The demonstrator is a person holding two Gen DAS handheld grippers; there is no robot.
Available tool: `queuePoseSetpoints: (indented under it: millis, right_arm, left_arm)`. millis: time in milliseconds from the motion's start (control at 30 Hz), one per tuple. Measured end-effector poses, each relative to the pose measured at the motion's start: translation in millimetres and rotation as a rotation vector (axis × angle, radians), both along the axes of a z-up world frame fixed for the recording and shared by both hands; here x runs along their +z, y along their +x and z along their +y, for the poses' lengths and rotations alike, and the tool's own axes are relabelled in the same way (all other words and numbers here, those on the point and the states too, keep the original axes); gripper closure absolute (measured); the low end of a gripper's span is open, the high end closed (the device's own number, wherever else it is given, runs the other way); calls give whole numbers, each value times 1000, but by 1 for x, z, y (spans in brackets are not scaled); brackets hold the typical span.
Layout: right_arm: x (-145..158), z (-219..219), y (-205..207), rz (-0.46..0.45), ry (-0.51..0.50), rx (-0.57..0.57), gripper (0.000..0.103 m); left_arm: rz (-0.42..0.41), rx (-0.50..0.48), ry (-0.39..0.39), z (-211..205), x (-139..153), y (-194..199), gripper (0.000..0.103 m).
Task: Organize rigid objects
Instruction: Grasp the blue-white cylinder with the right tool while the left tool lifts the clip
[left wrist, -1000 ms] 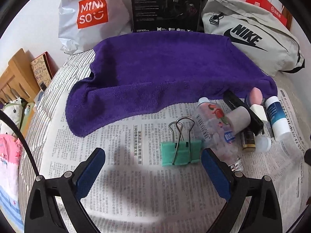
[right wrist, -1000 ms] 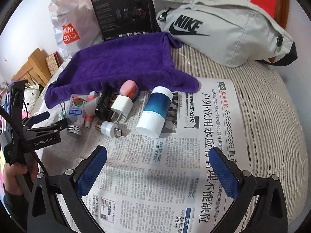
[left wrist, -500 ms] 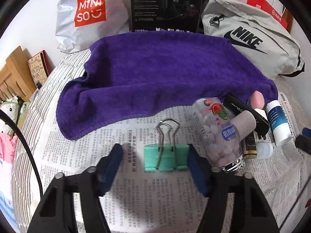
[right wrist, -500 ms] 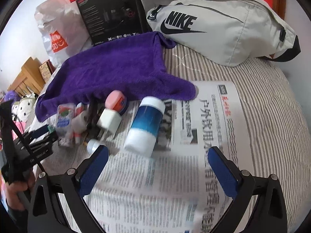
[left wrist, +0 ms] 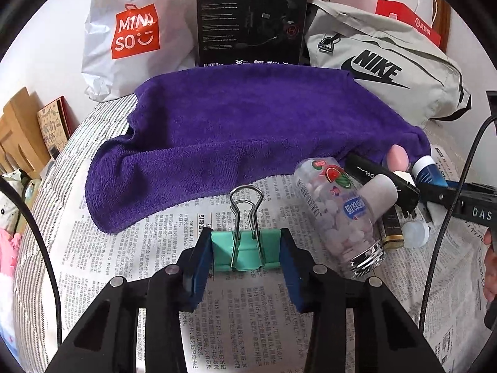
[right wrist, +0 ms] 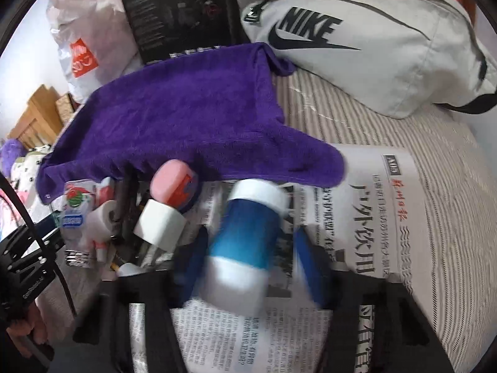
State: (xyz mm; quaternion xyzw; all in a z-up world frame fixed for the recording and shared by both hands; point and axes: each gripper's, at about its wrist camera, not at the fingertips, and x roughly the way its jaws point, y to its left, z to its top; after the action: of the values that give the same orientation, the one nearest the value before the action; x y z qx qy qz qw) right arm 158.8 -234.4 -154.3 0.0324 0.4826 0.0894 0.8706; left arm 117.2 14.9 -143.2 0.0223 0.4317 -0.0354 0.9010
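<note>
A green binder clip (left wrist: pixel 245 253) lies on the newspaper (left wrist: pixel 248 326), and my left gripper (left wrist: pixel 245 239) is shut on its two sides. To its right lie a clear jar of white tablets (left wrist: pixel 338 214), a black tube (left wrist: pixel 382 177) and a pink item (left wrist: pixel 399 157). In the blurred right wrist view, a blue-and-white bottle (right wrist: pixel 248 233) lies between the fingers of my right gripper (right wrist: pixel 251 251). The fingers stand close on either side, with a narrow gap showing on the right. A white cube (right wrist: pixel 160 225) sits just left of the bottle.
A purple towel (left wrist: pixel 248 124) covers the bed behind the objects. Behind it stand a white Miniso bag (left wrist: pixel 133 31), a black box (left wrist: pixel 251 18) and a grey Nike bag (left wrist: pixel 382 71). Wooden furniture (left wrist: pixel 18 133) stands at the left. Striped mattress (right wrist: pixel 419 161) lies to the right.
My left gripper moved forward and shut on the green binder clip. My right gripper moved in over the blue-and-white bottle, and its fingers narrowed around it.
</note>
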Motion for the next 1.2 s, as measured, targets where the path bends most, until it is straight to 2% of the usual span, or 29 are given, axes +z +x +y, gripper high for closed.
queuePoseSetpoints:
  millis: [267,400,667,867,1200]
  right_arm:
    - [-1,-5,0,3,2,14,64]
    - [2,-12,-1,22,42,16,65]
    - [14,-19,-13,15,58,35,66]
    - [29,-15,-19,-1,63,74,66]
    - [55,-2,-13,-30,84,134,66]
  left_arm:
    - [0,-8,2,0,-1,-1,63]
    - [15,-20,-2,2,1,0,64]
    - [43,-9,-17,11,5,-4,64]
    - [38,-2,-27,15,19,-10,64]
    - [7,-8,-38,20,58,-6,64]
